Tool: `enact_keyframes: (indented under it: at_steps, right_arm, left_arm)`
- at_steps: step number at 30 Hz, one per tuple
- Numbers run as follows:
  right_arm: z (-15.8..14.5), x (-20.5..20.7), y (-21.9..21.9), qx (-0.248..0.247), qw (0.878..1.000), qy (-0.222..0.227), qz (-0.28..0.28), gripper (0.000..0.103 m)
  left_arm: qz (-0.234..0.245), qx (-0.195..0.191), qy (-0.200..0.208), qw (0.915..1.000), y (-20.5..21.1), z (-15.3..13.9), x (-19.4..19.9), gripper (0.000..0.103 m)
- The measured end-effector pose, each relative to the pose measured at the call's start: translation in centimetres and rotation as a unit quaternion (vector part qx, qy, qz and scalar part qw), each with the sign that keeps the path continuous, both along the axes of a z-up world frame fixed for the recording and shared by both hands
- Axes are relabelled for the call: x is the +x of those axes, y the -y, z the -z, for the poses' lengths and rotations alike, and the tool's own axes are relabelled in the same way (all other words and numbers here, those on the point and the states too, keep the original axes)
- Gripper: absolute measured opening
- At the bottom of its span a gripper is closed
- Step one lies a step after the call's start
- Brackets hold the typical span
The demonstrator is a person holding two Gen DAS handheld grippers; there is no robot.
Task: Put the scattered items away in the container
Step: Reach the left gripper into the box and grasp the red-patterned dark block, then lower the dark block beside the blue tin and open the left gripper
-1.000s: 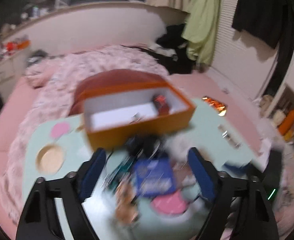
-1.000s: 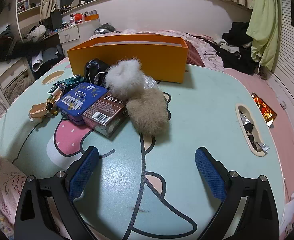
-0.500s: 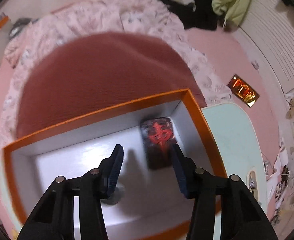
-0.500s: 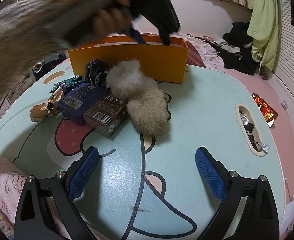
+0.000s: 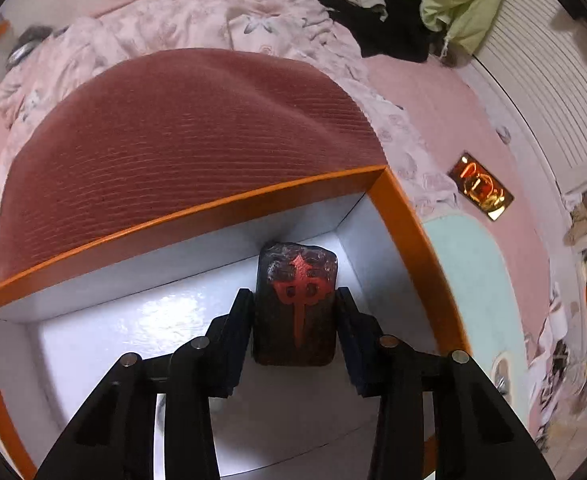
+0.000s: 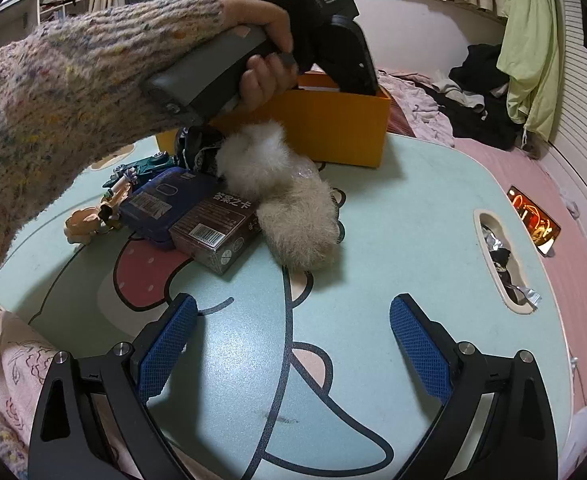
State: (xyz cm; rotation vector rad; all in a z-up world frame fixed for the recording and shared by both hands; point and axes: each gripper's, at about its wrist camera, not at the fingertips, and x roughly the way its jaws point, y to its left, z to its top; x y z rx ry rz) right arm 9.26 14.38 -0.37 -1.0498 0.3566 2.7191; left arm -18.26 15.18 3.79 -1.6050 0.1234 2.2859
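My left gripper [image 5: 293,300] reaches down into the orange box [image 5: 409,220], its fingers on either side of a black block with a red character [image 5: 295,300] lying on the white floor at the right end. Whether the fingers press the block is unclear. In the right wrist view the left gripper's body [image 6: 333,40] dips into the orange box [image 6: 333,128]. My right gripper [image 6: 291,344] is open and empty above the table's near part. A fluffy beige toy [image 6: 289,208], a brown card box [image 6: 217,232], a blue tin [image 6: 157,208] and small figures [image 6: 93,224] lie scattered before the box.
The mint cartoon table [image 6: 405,240] has a side pocket [image 6: 501,256] with small bits at the right. A dark red cushion [image 5: 181,128] and pink bedding [image 5: 213,24] lie behind the box. Clothes [image 6: 485,92] are heaped at the back right.
My left gripper went from above the scattered pile into the box and came down around the black block, its fingers closing in. My right gripper has not moved.
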Motion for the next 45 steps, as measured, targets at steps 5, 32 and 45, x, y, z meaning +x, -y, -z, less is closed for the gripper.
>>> enact_keyframes:
  at_steps: [5,32,45]
  right_arm:
    - [0.0,0.0,0.1,0.001,1.000,0.000,0.000,0.097]
    - [0.0,-0.1,0.3,0.008,1.000,0.007,0.006,0.097]
    - [0.0,-0.2,0.3,0.008,1.000,0.007,0.006,0.097]
  left_arm:
    - [0.003,0.041,-0.041,0.9983,3.3,-2.9,1.7,0.039]
    - [0.102,0.054,-0.093,0.9889,12.3,0.0,24.9,0.039]
    - [0.005,-0.046,-0.220,0.9745,14.3,-1.2,27.9,0.101]
